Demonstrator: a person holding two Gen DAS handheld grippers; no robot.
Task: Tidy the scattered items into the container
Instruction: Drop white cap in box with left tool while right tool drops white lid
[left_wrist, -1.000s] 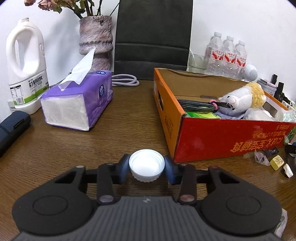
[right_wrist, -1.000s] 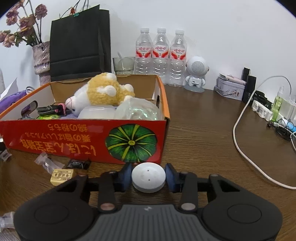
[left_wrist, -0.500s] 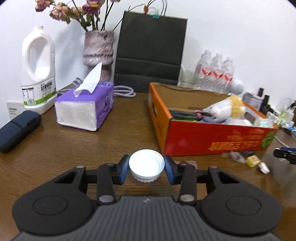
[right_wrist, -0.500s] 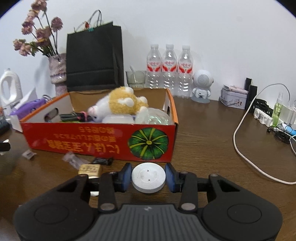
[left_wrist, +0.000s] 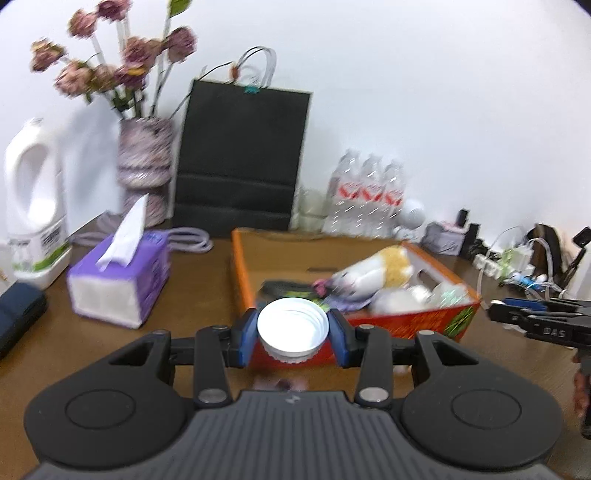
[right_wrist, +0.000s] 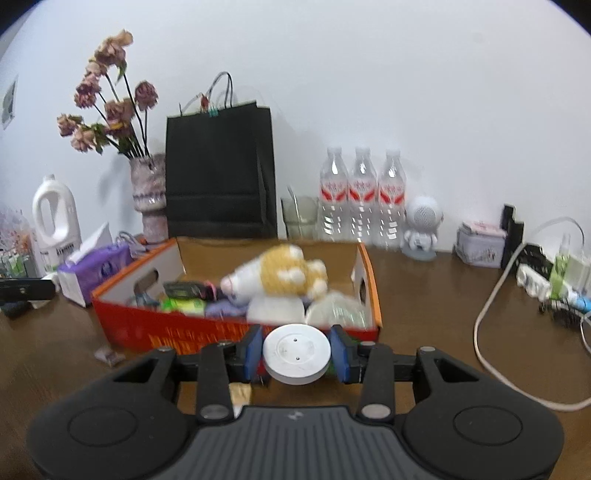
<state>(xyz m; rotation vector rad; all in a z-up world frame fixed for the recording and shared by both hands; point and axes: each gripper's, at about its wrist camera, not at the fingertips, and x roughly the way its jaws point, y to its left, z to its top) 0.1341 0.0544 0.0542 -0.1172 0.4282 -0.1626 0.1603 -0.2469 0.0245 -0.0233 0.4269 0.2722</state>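
My left gripper (left_wrist: 292, 336) is shut on a white screw cap (left_wrist: 292, 330), open side up, held in the air before the near left corner of the orange-red cardboard box (left_wrist: 436, 321). My right gripper (right_wrist: 296, 353) is shut on a white round disc (right_wrist: 296, 351) with two small holes, held above the box's near wall (right_wrist: 192, 330). Inside the box lie a white and yellow plush toy (right_wrist: 284, 277), a dark cable and soft packets. The right gripper's fingers (left_wrist: 532, 314) show at the right edge of the left wrist view.
Small wrapped bits (right_wrist: 109, 356) lie on the brown table in front of the box. A purple tissue pack (left_wrist: 118, 284), a white jug (left_wrist: 33, 199), a vase of dried flowers (left_wrist: 144, 166), a black paper bag (left_wrist: 240, 158) and water bottles (right_wrist: 362, 195) stand behind. A white cable (right_wrist: 491, 325) curves at right.
Both grippers have risen with their loads, so the views now look down over the box's near wall into it. The table items sit lower in both views.
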